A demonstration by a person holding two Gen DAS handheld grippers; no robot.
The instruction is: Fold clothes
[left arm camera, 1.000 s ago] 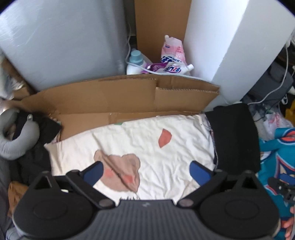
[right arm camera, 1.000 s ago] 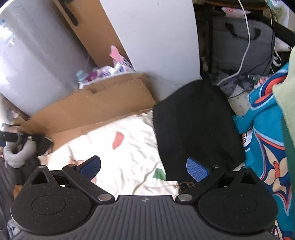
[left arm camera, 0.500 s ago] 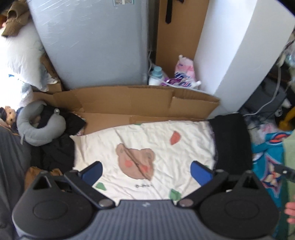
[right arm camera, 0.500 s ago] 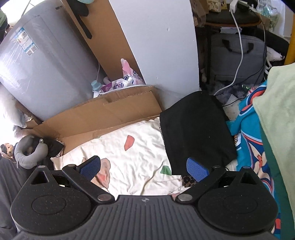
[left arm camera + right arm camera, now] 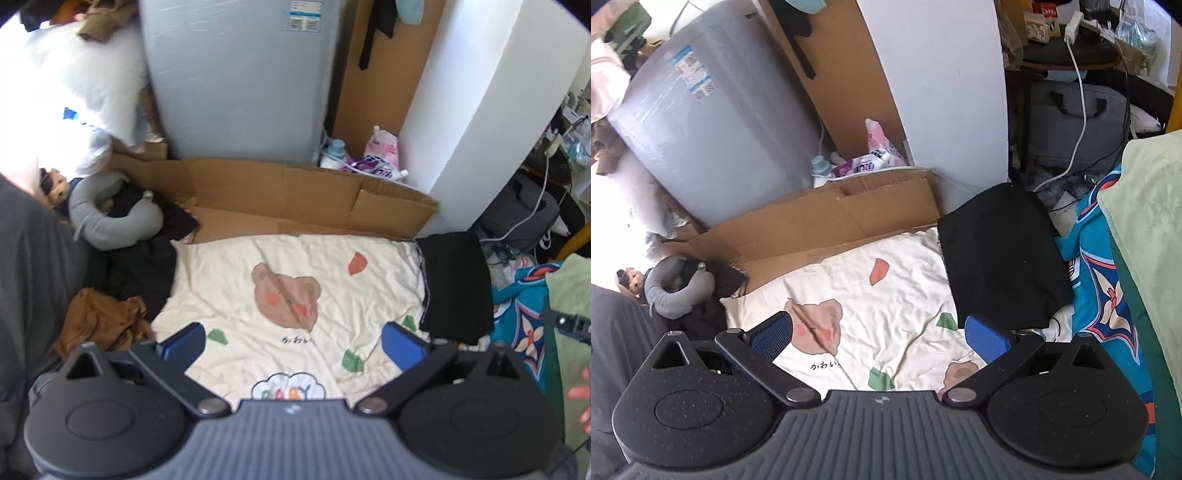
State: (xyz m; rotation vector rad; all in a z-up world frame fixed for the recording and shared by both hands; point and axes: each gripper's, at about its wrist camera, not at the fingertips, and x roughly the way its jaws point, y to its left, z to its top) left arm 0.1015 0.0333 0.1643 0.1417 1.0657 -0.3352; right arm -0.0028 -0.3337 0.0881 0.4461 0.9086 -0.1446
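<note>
Your left tool (image 5: 291,341) sits at the bottom of its frame, its two blue ribbed pads spread wide and holding nothing; your right tool (image 5: 879,332) is equally wide and empty. Both are matte black plastic with round pivot housings.

Just beyond the pads lies a cream blanket (image 5: 295,266), soft and creased, printed with one brown bear face, several green and orange patches and a small cloud motif near the lower centre. It fills the middle of both views.

The task's clothing sits around it. One folded black garment (image 5: 454,280), a flat rectangle of dull cloth, rests on the blanket's right edge, just past your left tool's right pad; in the right wrist view it lies right of centre (image 5: 1001,258), directly beyond the right pad. At the lower left, one crumpled brown garment (image 5: 99,321) lies beside a loose black heap (image 5: 144,266).

Farther up the left, one grey neck pillow (image 5: 110,218) curls in a U. Behind the blanket, flattened corrugated cardboard (image 5: 280,199) stands along its far edge, with a tall grey film-wrapped appliance (image 5: 236,77) at the upper centre.
</note>
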